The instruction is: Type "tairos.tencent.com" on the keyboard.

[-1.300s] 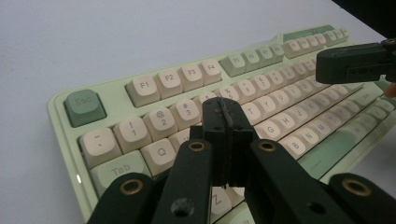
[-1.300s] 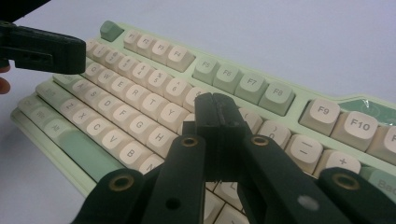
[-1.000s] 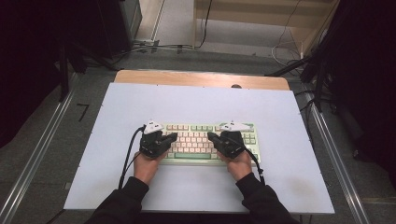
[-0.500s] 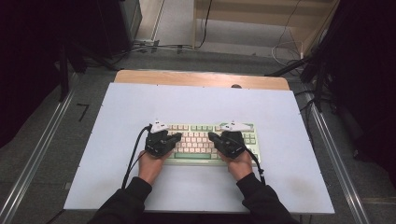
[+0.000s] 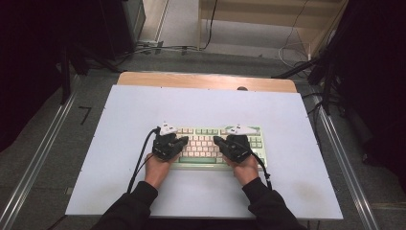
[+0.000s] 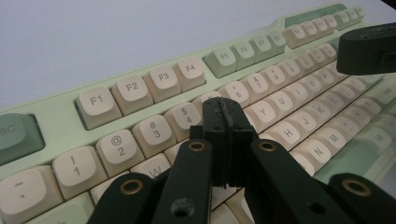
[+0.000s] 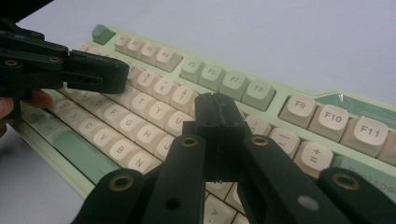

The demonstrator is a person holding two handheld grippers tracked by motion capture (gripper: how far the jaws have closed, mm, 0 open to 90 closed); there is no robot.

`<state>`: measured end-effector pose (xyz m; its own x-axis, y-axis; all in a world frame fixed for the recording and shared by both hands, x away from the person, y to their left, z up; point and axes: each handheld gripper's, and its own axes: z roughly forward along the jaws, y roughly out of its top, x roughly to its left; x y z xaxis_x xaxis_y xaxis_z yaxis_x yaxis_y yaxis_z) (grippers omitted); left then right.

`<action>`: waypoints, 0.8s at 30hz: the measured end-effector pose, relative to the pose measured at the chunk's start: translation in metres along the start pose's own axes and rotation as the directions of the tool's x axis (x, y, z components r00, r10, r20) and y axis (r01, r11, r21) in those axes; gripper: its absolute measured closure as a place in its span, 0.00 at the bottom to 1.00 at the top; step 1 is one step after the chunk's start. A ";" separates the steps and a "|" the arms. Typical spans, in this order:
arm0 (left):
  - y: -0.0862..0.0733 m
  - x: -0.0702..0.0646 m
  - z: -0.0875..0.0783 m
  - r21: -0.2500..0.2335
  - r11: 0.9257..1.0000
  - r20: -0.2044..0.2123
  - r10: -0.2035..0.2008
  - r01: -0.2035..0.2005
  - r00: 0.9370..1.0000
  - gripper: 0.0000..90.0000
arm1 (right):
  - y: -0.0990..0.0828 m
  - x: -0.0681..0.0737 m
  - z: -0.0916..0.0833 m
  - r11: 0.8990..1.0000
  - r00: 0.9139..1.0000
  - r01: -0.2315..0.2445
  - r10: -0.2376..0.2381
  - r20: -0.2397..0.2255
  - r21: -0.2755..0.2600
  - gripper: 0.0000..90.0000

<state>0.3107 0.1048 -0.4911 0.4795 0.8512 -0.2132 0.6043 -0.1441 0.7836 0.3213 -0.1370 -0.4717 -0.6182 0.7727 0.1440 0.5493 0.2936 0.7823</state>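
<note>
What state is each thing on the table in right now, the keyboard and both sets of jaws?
keyboard: lying flat on the white table, keys facing up, square to the near edge.
left gripper: jaws shut with nothing between them, tip poised over the number and letter rows.
right gripper: jaws shut, holding nothing, tip poised over the keys on the right half.
</note>
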 end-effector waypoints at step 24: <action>0.001 -0.001 0.000 -0.002 1.000 0.007 -0.001 0.001 1.000 1.00 | 0.000 -0.001 0.000 1.000 1.000 0.005 -0.005 0.000 -0.001 0.97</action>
<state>0.3112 0.1039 -0.4898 0.4835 0.8478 -0.2178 0.6033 -0.1424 0.7847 0.3217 -0.1374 -0.4723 -0.6204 0.7717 0.1401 0.5458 0.2965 0.7837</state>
